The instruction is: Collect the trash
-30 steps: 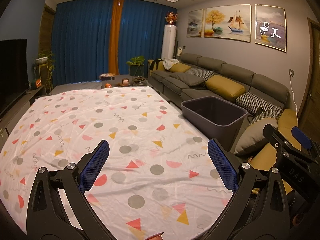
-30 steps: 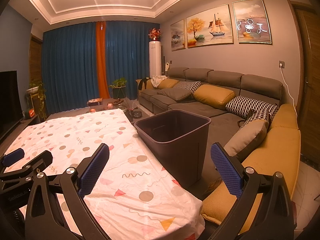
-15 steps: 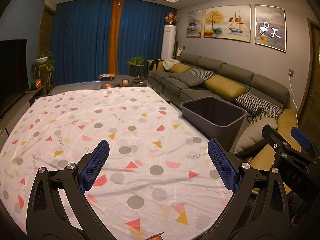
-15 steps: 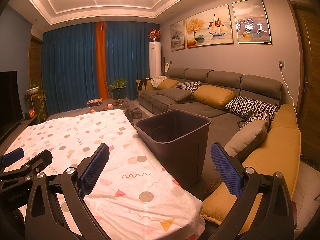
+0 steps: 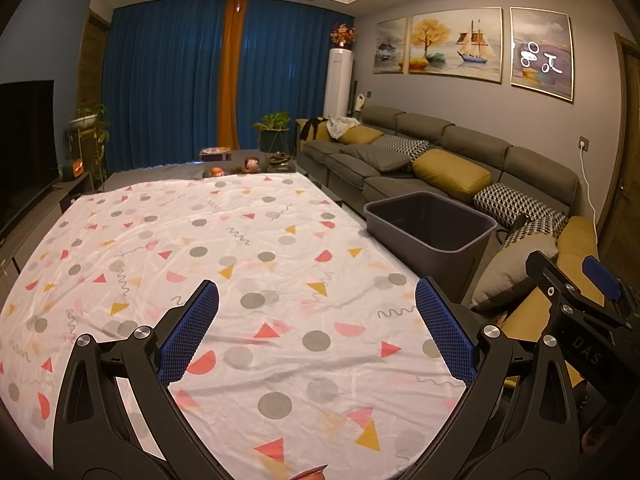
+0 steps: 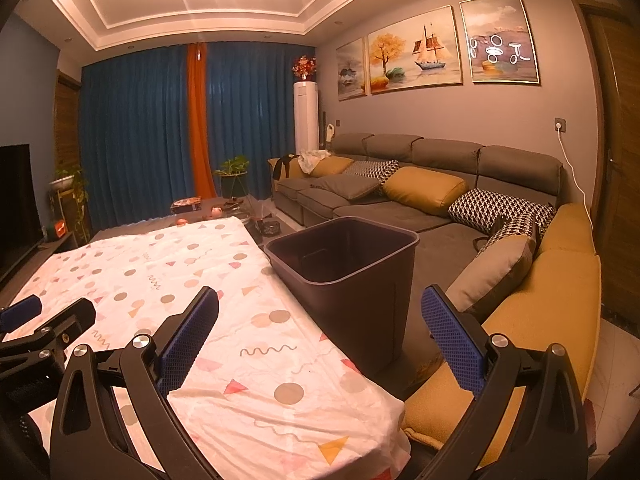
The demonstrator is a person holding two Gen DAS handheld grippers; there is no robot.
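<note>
Nothing has moved since the earlier frames; both grippers hover just as they did. At the table's right edge stands the dark trash bin (image 6: 352, 276), its rim touching the cloth's edge, its inside showing no contents; the sofa (image 6: 440, 184) lies behind it. Spread wide with nothing between its blue pads, the left gripper (image 5: 316, 332) hangs over the patterned tablecloth (image 5: 240, 248) near the table's front edge; the right gripper (image 6: 320, 336), equally spread and holding nothing, hangs over the table's front-right corner.
</note>
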